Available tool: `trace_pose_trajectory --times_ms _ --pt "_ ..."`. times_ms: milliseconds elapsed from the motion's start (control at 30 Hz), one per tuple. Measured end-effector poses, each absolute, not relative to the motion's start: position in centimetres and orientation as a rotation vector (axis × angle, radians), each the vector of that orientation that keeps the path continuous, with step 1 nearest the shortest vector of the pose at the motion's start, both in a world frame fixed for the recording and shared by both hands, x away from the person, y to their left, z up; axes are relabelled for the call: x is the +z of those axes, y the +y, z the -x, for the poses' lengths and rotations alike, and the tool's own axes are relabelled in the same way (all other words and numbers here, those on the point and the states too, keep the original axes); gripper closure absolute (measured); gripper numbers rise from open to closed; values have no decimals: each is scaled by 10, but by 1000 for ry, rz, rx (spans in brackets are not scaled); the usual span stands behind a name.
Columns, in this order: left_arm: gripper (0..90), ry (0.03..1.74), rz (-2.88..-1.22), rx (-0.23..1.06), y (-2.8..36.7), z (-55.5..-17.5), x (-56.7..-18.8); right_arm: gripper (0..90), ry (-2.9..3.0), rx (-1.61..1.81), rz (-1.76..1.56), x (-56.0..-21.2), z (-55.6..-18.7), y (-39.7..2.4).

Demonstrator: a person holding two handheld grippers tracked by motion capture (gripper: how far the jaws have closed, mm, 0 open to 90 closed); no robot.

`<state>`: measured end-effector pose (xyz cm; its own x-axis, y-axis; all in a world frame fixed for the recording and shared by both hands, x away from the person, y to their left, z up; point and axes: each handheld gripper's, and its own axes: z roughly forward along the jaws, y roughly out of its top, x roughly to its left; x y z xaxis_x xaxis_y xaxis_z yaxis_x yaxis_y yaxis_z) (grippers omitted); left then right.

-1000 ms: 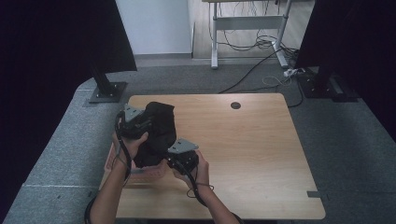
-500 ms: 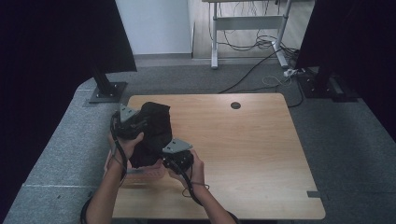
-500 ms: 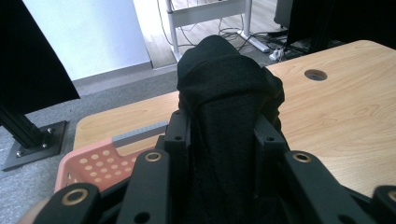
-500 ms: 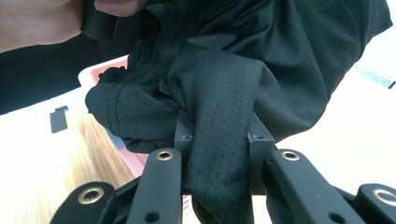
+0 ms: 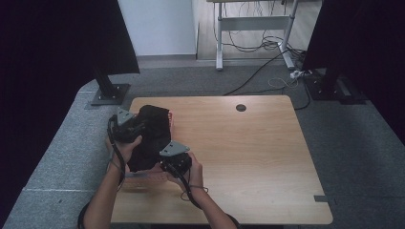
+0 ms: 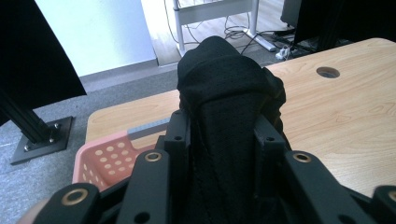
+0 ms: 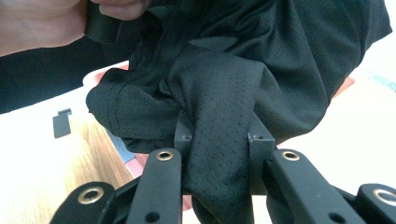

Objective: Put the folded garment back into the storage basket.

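A black mesh garment (image 5: 150, 136) hangs bunched over a pink perforated basket (image 5: 143, 177) at the table's left side. My left gripper (image 5: 136, 125) is shut on the garment's far end; in the left gripper view the black cloth (image 6: 224, 116) is pinched between the jaws, with the basket (image 6: 105, 161) below left. My right gripper (image 5: 169, 162) is shut on the near end; the cloth (image 7: 219, 140) fills the gap between its jaws in the right gripper view. The garment covers most of the basket.
The wooden table (image 5: 248, 157) has a round cable hole (image 5: 241, 108) near its far edge. Black screens on stands (image 5: 110, 90) flank the table. Cables (image 5: 267, 47) lie on the floor beyond, under a white desk frame.
Both grippers and the garment have shifted slightly left and toward the person, the cloth staying clamped in both.
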<state>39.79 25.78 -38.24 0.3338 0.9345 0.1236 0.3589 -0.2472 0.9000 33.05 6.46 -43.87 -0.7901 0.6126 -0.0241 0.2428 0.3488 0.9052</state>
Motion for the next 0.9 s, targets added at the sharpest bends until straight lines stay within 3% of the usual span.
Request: trace_pose_trajectory --times_ms 900 --pt "641 1207 -1812 863 274 -411 -404 718 2327 1387 -759 -458 -342 87"
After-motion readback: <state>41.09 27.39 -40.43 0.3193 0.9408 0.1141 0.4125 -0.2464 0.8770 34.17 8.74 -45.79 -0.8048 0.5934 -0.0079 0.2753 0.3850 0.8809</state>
